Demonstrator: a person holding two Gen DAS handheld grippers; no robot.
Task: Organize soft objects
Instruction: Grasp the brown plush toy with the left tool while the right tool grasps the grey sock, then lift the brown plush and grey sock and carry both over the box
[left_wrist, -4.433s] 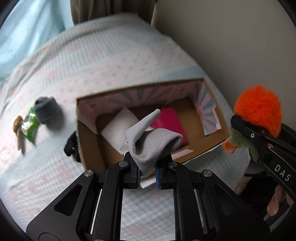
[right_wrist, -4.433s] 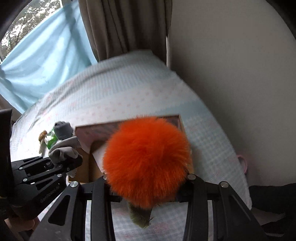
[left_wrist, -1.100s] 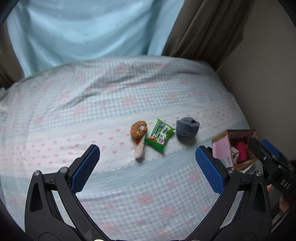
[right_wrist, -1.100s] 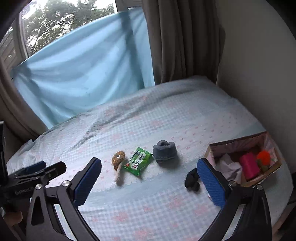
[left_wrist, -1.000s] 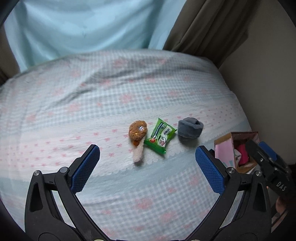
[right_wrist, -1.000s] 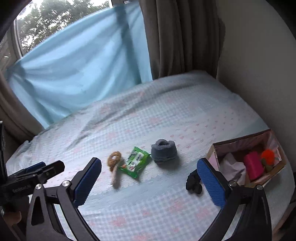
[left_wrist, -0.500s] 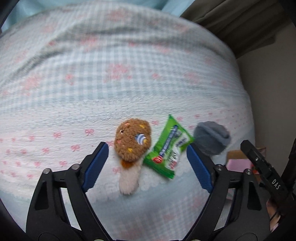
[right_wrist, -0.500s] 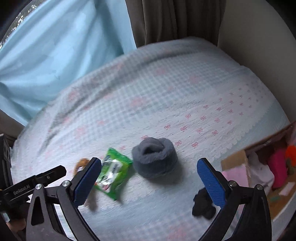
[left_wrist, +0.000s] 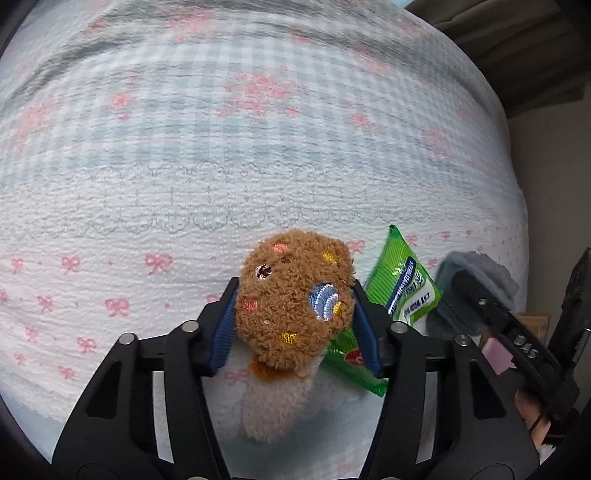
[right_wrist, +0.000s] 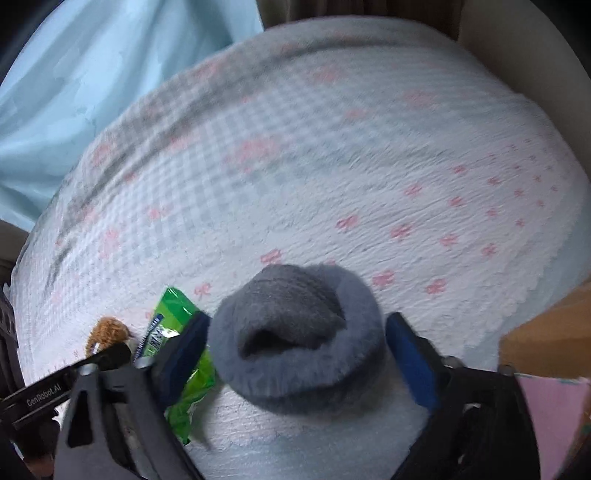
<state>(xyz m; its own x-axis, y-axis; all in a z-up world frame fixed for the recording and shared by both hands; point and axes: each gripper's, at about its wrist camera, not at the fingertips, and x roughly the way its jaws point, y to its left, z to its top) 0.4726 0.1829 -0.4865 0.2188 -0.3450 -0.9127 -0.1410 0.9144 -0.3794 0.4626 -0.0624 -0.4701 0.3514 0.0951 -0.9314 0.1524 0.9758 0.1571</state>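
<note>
A brown plush mushroom toy (left_wrist: 293, 301) with a pale stalk lies on the checked bedspread. My left gripper (left_wrist: 293, 325) has its blue pads against both sides of the toy's cap. A grey fuzzy slipper-shaped soft item (right_wrist: 295, 339) lies further right; it also shows in the left wrist view (left_wrist: 476, 275). My right gripper (right_wrist: 295, 354) straddles it, pads close to its sides with small gaps. The toy also shows small in the right wrist view (right_wrist: 107, 330).
A green snack packet (left_wrist: 397, 302) lies between the toy and the grey item, partly under the fingers; it shows in the right wrist view too (right_wrist: 173, 336). The cardboard box (right_wrist: 546, 339) with pink contents sits at the right edge. Blue curtain (right_wrist: 92, 66) hangs behind the bed.
Both grippers have dropped their earlier loads in the box, moved left and come down. The left has narrowed onto the plush toy; the right has closed in around the grey item.
</note>
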